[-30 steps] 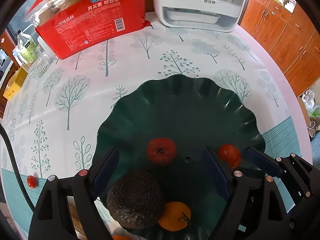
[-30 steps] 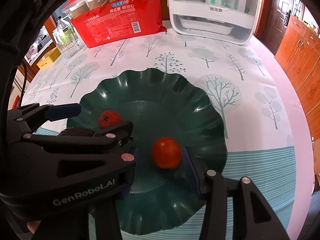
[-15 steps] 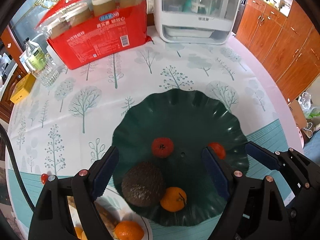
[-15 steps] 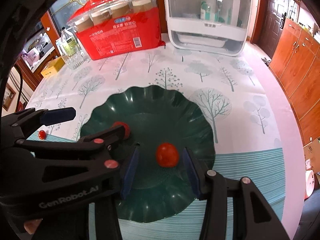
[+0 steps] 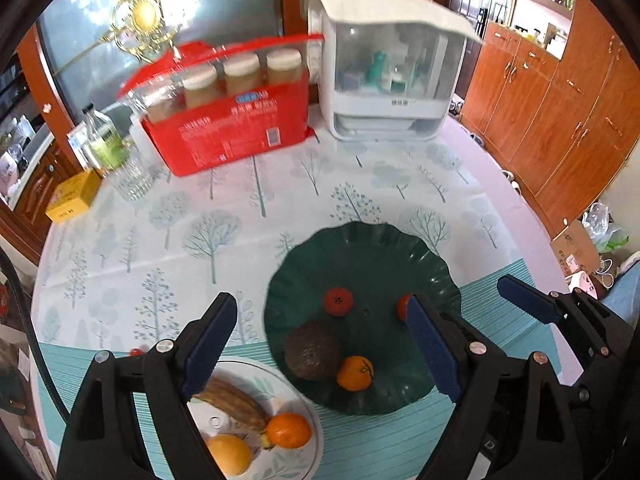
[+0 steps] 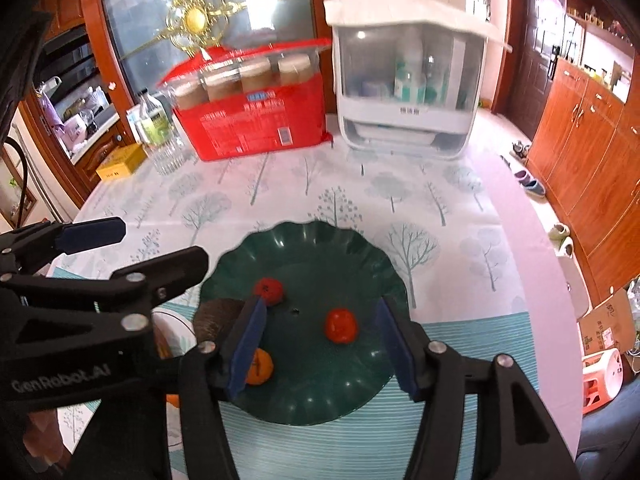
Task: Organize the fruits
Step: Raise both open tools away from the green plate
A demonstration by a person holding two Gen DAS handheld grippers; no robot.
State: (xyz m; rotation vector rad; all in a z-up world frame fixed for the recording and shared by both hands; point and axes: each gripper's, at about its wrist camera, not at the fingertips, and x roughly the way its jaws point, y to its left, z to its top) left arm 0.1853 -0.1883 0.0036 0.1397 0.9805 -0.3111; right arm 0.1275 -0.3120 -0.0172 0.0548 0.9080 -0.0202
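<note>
Jaws of both grippers wide and empty above round red tomato on dark-green scalloped plate

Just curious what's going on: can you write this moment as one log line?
left gripper: open, empty | right gripper: just opened, empty | tomato: on green plate

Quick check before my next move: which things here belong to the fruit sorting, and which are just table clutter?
Job: green dish holding tomato, red fruit, avocado, small orange; white plate holding banana and two oranges.

Clutter: red package, white cabinet, bottle, yellow box.
</note>
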